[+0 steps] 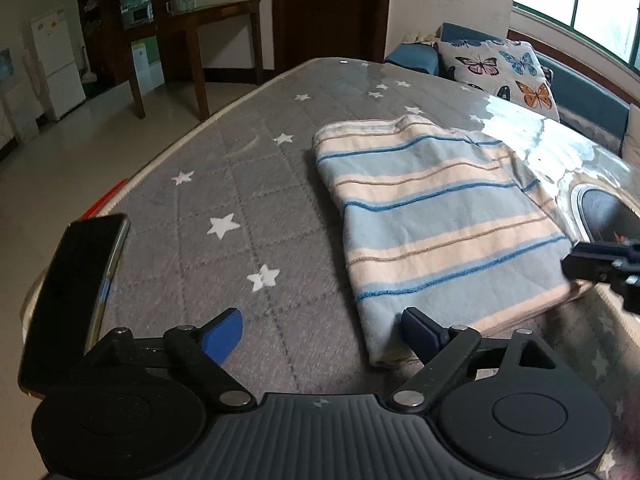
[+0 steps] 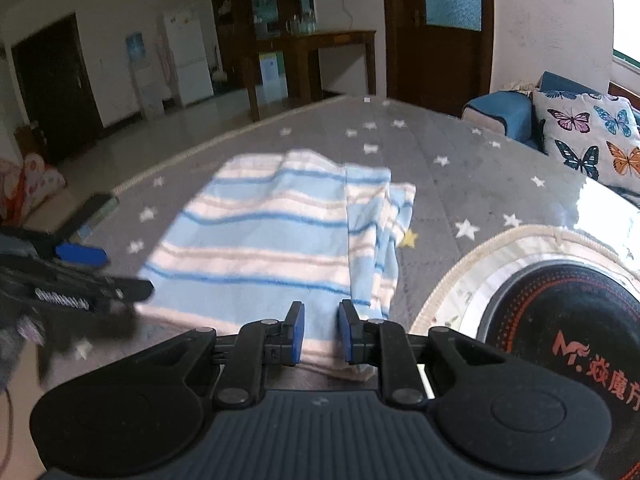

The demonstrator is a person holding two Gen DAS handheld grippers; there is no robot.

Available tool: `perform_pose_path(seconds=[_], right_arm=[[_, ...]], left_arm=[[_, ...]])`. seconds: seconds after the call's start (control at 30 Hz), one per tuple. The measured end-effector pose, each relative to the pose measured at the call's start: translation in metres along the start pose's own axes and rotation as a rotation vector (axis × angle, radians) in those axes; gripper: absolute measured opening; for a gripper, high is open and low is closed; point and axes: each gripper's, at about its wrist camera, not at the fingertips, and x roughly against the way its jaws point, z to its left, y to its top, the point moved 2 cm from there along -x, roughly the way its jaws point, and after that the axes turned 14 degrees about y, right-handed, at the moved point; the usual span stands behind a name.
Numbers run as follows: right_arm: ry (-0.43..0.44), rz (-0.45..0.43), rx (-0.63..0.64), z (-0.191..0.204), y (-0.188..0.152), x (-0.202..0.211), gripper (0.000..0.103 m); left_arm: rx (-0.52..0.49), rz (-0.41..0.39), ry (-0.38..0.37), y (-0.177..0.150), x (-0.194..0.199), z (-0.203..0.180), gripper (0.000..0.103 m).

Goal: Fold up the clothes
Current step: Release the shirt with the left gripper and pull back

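Nearest in the left wrist view, the left gripper (image 1: 322,334) stands wide apart with nothing between its blue pads — released, one pad just over the near corner of the blue, cream and tan striped fleece garment (image 1: 436,216). In the right wrist view the right gripper (image 2: 320,334) has its jaws drawn close over the garment's near hem; whether cloth is pinched there I cannot tell. The garment lies on the grey star-printed quilted table cover (image 1: 224,168), already doubled into a thick rectangle, with stacked layers showing along its right edge. Judging by that, most folding looks done — perhaps one more fold or some squaring up remains. Beyond stands a butterfly-print cushion (image 2: 588,136).
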Motion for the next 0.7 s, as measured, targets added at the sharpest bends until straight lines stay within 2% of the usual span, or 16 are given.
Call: perform_pose_path(seconds=[0.1,0.17,0.27,0.4,0.53,0.7], right_arm=[[0.003,-0.011,-0.015,0.000,-0.001,0.001,0.024],[0.015,-0.020,-0.018,0.003,0.000,0.004,0.037],[0.012,-0.024,-0.005,0.009,-0.002,0.005,0.052],[0.008,-0.030,-0.009,0.013,-0.007,0.006,0.059],[0.014,-0.042,-0.022,0.019,-0.010,0.010,0.074],[0.010,-0.038,-0.021,0.026,-0.017,0.011,0.081]], left_arm=[[-0.005,-0.005,0.002,-0.001,0.004,-0.001,0.089],[-0.007,-0.009,0.006,-0.001,0.005,0.000,0.092],[-0.002,-0.012,0.012,-0.003,0.008,0.001,0.095],[0.004,-0.008,0.009,-0.008,0.012,0.002,0.095],[0.008,-0.008,0.008,-0.011,0.016,0.002,0.096],[0.023,-0.023,0.002,-0.015,0.023,0.003,0.100]])
